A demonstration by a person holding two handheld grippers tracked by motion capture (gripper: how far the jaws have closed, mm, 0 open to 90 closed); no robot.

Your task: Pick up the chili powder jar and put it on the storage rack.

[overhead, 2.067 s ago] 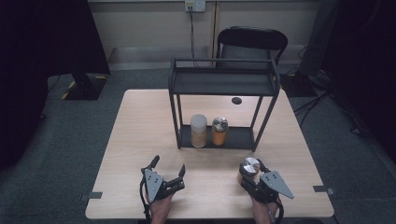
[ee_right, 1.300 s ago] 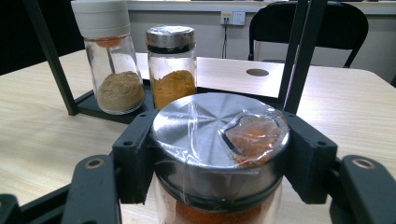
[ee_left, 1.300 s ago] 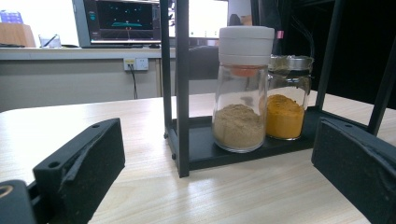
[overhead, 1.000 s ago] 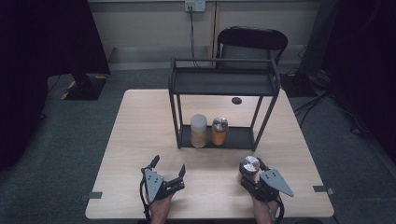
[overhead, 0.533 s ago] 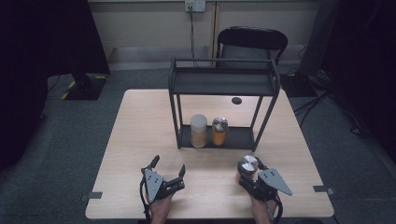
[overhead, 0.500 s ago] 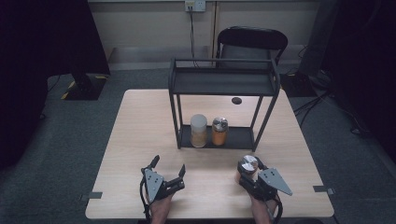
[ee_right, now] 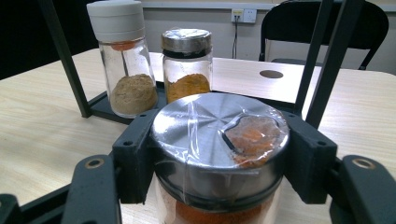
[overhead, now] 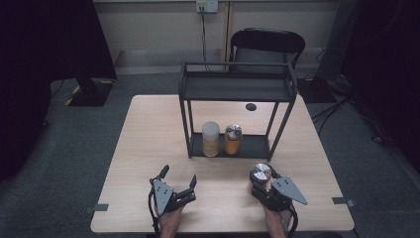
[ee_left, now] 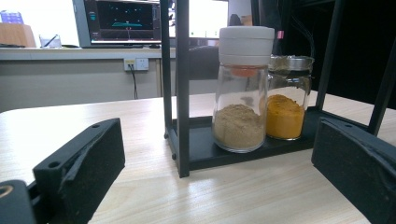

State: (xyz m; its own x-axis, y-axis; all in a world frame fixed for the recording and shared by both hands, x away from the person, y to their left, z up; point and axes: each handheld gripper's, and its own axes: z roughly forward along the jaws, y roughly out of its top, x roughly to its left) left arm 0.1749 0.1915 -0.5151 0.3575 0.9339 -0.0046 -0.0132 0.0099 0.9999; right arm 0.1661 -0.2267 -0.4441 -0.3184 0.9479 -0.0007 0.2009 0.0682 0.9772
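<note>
Gripping the steel-lidded spice jar near the table's front edge, your right gripper stays clenched; your left gripper gapes, released.

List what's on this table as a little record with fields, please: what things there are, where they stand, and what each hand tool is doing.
Surface: light wooden table
Rack: black metal two-level shelf rack, at the table's middle
On the rack's lower level: white-capped glass jar of tan powder, with the metal-lidded glass jar of yellow powder to its right
Right gripper: jaws shut on a metal-lidded glass jar of orange powder, near the table's front edge
Left gripper: jaws open, nothing between them, pointing at the rack
Behind the table: black chair
</note>
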